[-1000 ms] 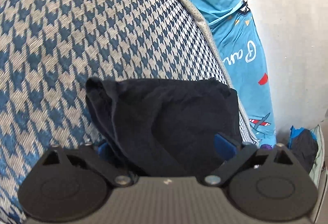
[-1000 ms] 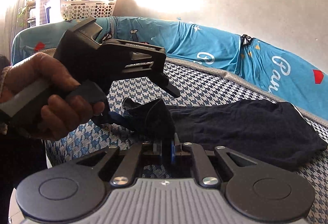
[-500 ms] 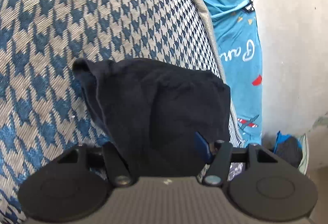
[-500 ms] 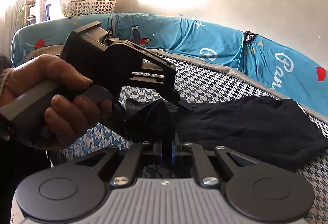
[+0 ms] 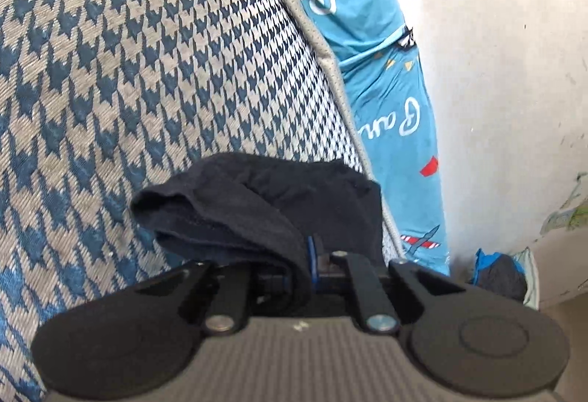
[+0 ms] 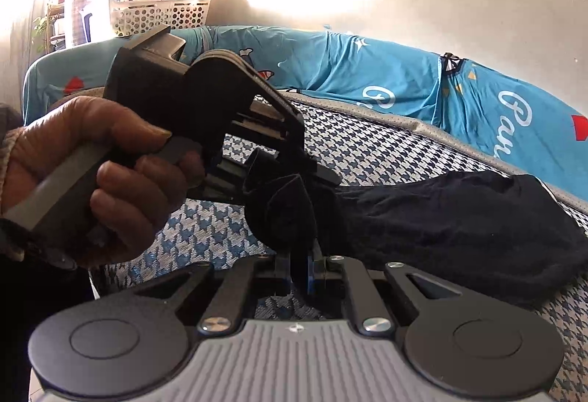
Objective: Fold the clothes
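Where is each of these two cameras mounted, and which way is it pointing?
Left wrist view: sits on the left gripper, looking along its fingers over the dark garment on the houndstooth cover toward the white wall; only the gripper shows.
Right wrist view: sits on the right gripper, looking across the bed; the left gripper and the hand holding it show.
Shared: the dark garment, both grippers shut on it, the cover and the blue printed sheet.

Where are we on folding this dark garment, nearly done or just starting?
Early. Done: both grippers are clamped on the near end of the dark garment, left gripper and right gripper. In hand: that end is bunched and lifted. Left: the rest lies unfolded on the houndstooth surface; no finished fold shows.
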